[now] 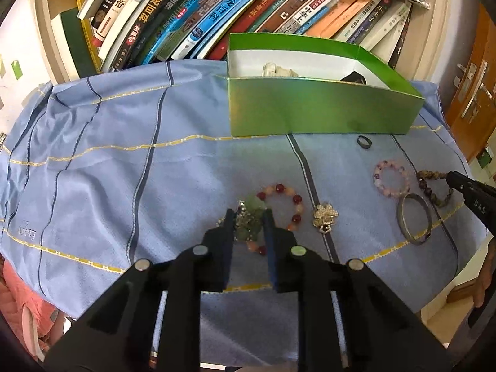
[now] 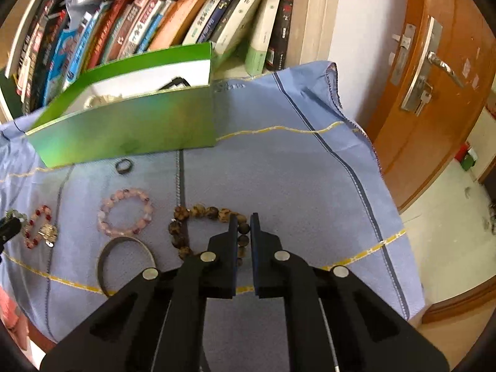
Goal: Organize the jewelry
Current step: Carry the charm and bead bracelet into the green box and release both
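Jewelry lies on a blue cloth (image 1: 124, 170) in front of a green box (image 1: 310, 108). My left gripper (image 1: 249, 215) is closed around a green jade pendant (image 1: 252, 217) lying on a red and orange bead bracelet (image 1: 288, 198). My right gripper (image 2: 244, 221) is closed on a brown bead bracelet (image 2: 198, 214), which rests on the cloth. A pink bead bracelet (image 2: 125, 217), a metal bangle (image 2: 124, 259), a dark ring (image 2: 124, 166) and a gold flower brooch (image 1: 325, 217) lie between them.
The green box (image 2: 124, 127) holds a pale bracelet (image 1: 276, 69) and a dark item (image 1: 353, 77). A bookshelf (image 1: 248, 9) stands right behind it. A wooden door (image 2: 434, 77) is at the right. The cloth's right edge (image 2: 387, 201) drops off.
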